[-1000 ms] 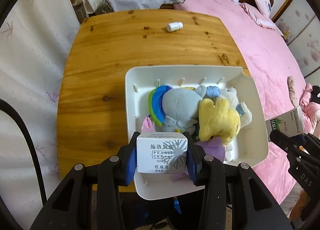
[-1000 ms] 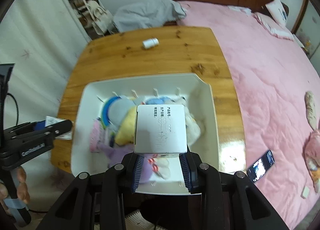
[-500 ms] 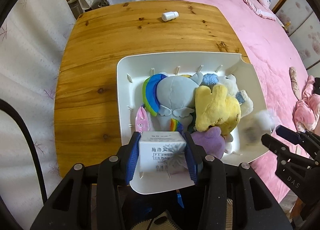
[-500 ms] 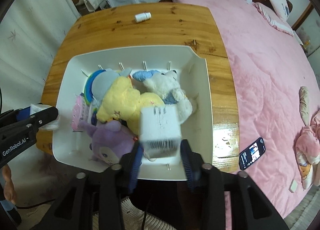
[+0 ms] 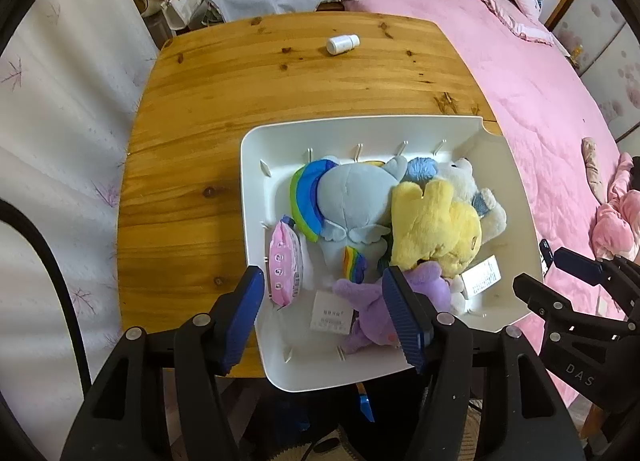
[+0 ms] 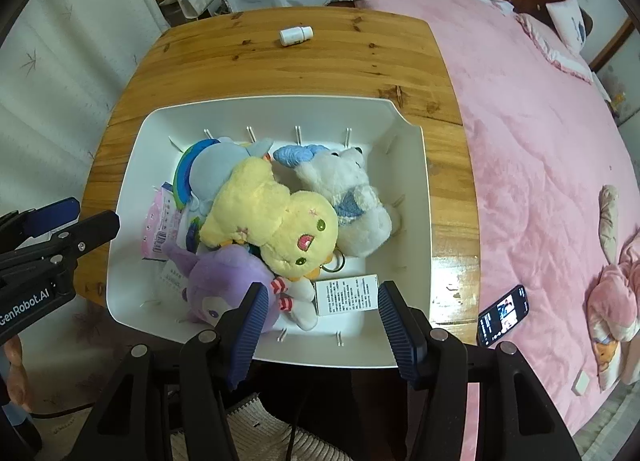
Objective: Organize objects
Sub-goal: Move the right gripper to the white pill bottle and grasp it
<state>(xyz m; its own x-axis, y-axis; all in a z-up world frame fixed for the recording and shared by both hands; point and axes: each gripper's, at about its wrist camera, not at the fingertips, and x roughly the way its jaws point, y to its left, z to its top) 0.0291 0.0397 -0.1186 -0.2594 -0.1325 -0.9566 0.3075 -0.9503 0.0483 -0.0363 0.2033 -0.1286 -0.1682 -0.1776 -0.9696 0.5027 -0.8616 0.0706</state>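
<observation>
A: Left gripper (image 5: pixel 322 315): jaws are seen apart, just opened; nothing is pressed. A white box (image 5: pixel 331 313) is seen lying below them, at the near edge of the white bin (image 5: pixel 256 189).

B: Right gripper (image 6: pixel 320 321): jaws likewise parted, just opened. A second white box (image 6: pixel 347 295) is seen lying free near the bin's near right corner.

A: Plush toys (image 6: pixel 276 217) are noted mid-bin; a white bottle (image 5: pixel 342 44) is noted at the desk's (image 5: pixel 192 149) far edge.
</observation>
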